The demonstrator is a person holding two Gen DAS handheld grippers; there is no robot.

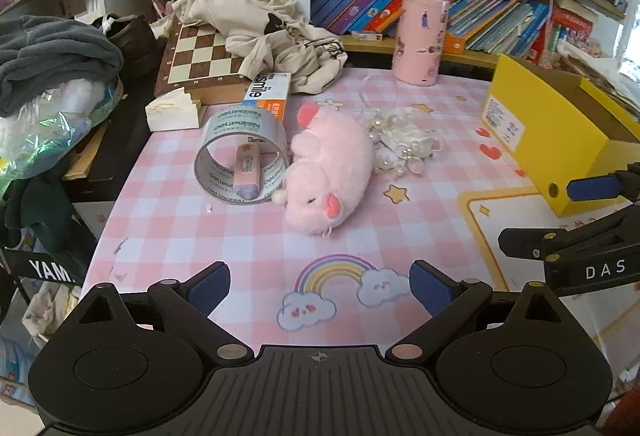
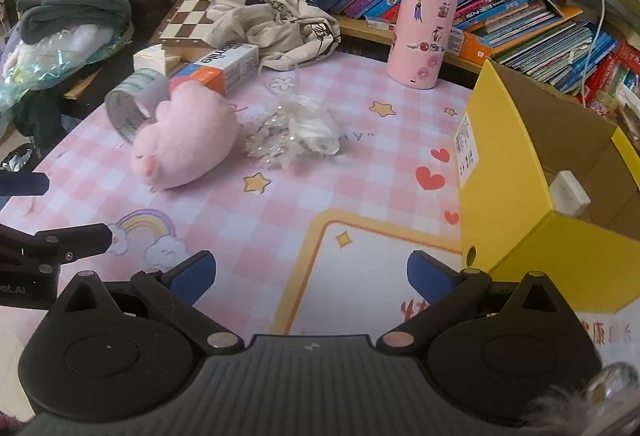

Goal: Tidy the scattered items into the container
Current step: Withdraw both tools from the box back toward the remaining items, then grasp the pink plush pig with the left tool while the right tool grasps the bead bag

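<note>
Plush pig [image 1: 330, 172] lies mid-table, touching tape roll [image 1: 240, 160] on its left; eraser [image 1: 248, 172] sits inside the roll, bead bundle [image 1: 404, 142] just right of pig. Yellow box [image 1: 560, 140] far right. Left gripper [image 1: 320, 288] and right gripper [image 2: 312, 276] both spread wide, holding nothing.

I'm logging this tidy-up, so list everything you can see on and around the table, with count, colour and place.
plush toy: 1, pink, table centre
tape roll: 1, grey, touching plush's left side
eraser: 1, pink, inside tape roll
bead cluster: 1, clear-white, right of plush
toothpaste box: 1, white-orange, behind tape
cylinder: 1, pink, upright at back
container: 1, yellow, right; white item inside
chessboard: 1, brown-cream, back left
left gripper: open, empty
right gripper: open, empty
</note>
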